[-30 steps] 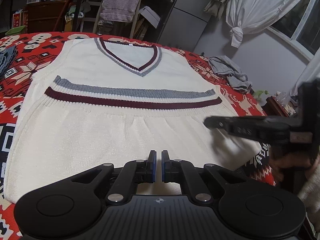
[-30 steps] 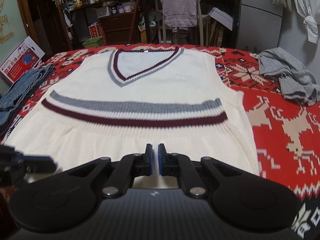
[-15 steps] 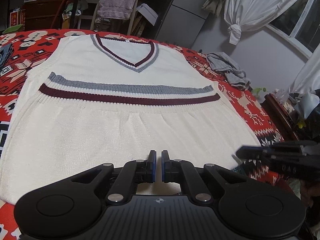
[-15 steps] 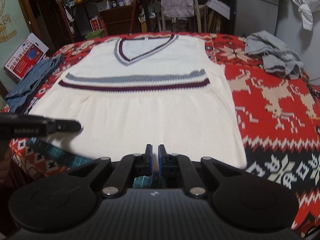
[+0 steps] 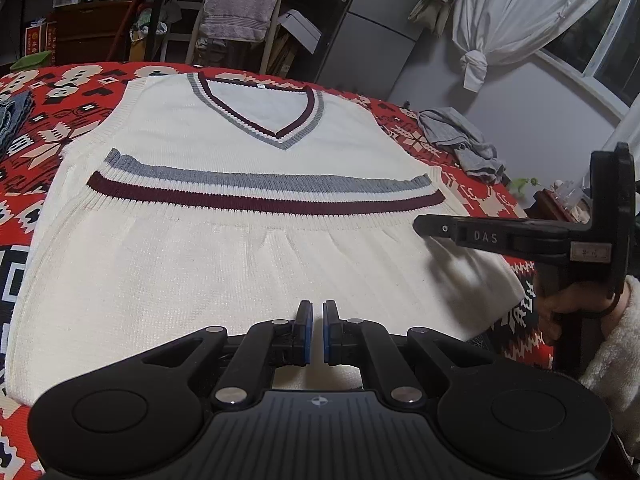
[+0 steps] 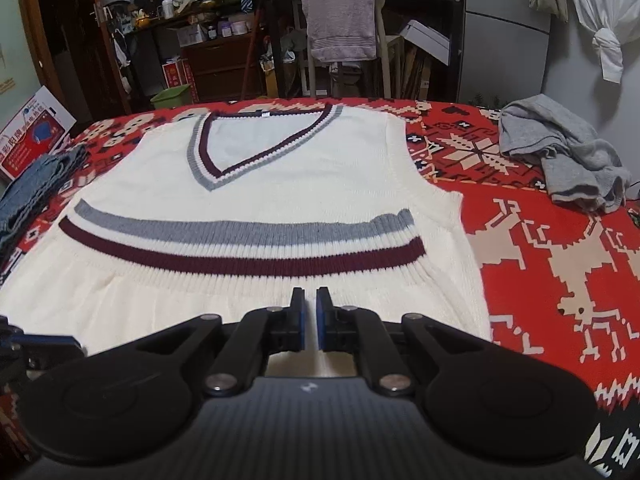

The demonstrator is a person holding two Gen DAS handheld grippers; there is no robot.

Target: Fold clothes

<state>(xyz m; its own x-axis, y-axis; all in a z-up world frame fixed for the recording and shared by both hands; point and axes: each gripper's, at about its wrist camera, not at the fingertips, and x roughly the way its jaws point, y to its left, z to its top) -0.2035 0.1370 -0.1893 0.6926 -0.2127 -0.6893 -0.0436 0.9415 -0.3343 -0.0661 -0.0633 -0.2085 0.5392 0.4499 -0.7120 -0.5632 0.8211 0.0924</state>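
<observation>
Blue-padded fingers (image 5: 307, 334) of both grippers nearly closed, empty, over flat ribbed cream knit vest (image 5: 240, 256)

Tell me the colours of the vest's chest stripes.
Grey above maroon on the cream vest; clearest in the right wrist view.

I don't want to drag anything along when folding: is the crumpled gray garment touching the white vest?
Apart. The right wrist view shows red patterned blanket between the gray garment and the white vest.

A mauve towel (image 6: 340, 16) drapes a chair beyond the patterned blanket (image 6: 560, 248).
</observation>
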